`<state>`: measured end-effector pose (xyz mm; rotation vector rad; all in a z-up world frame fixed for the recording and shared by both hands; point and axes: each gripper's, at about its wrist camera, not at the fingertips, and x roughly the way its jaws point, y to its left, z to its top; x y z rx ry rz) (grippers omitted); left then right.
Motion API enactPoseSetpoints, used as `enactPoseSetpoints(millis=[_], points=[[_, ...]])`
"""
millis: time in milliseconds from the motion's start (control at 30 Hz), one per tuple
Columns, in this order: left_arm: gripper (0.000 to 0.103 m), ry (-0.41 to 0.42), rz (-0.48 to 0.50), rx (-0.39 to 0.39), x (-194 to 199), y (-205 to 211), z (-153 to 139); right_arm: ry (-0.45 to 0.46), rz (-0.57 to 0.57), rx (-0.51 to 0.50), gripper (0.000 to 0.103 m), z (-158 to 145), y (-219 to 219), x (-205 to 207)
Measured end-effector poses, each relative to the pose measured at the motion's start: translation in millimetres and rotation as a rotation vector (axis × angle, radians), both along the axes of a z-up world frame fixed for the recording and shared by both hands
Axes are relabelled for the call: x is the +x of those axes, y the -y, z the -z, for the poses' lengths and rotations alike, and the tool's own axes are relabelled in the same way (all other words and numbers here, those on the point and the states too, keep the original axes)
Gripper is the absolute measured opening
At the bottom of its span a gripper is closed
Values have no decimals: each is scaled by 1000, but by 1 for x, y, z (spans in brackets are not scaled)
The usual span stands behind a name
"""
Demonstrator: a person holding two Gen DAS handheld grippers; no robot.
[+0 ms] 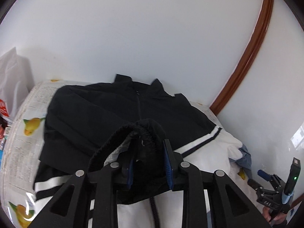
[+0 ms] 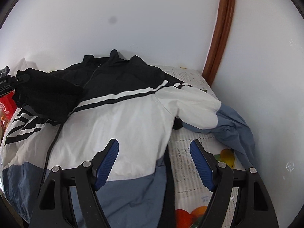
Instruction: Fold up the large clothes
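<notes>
A black, white and blue zip jacket lies front up on a paper-covered table, collar toward the wall. My left gripper is shut on the black elastic cuff of the left sleeve and holds it lifted over the jacket's chest; it also shows in the right wrist view. My right gripper is open and empty above the jacket's lower right edge. The right sleeve lies spread out toward the wall.
A white wall with a brown door frame stands right behind the table. A red box and plastic bags sit off the table's left side. My right gripper also shows in the left wrist view.
</notes>
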<state>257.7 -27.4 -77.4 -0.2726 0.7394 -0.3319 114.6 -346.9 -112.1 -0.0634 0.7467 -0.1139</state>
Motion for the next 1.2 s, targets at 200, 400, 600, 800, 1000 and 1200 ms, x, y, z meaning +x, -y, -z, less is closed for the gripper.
enactPoseSetpoints(millis=[200, 400, 600, 800, 1000, 1200], points=[[67, -2, 104, -22, -15, 30, -10, -4, -26, 24, 76, 3, -6, 2], [69, 63, 64, 43, -50, 11, -26, 14, -76, 16, 76, -6, -35, -5], [73, 67, -42, 74, -86, -54, -19, 14, -144, 19, 77, -9, -79, -6], [73, -17, -154, 149, -120, -117, 19, -18, -278, 25, 77, -1, -151, 5], [73, -151, -187, 145, -141, -151, 77, -43, -444, 6, 80, 12, -242, 16], [73, -174, -162, 135, -150, -152, 104, -54, -484, -7, 82, 31, -308, 41]])
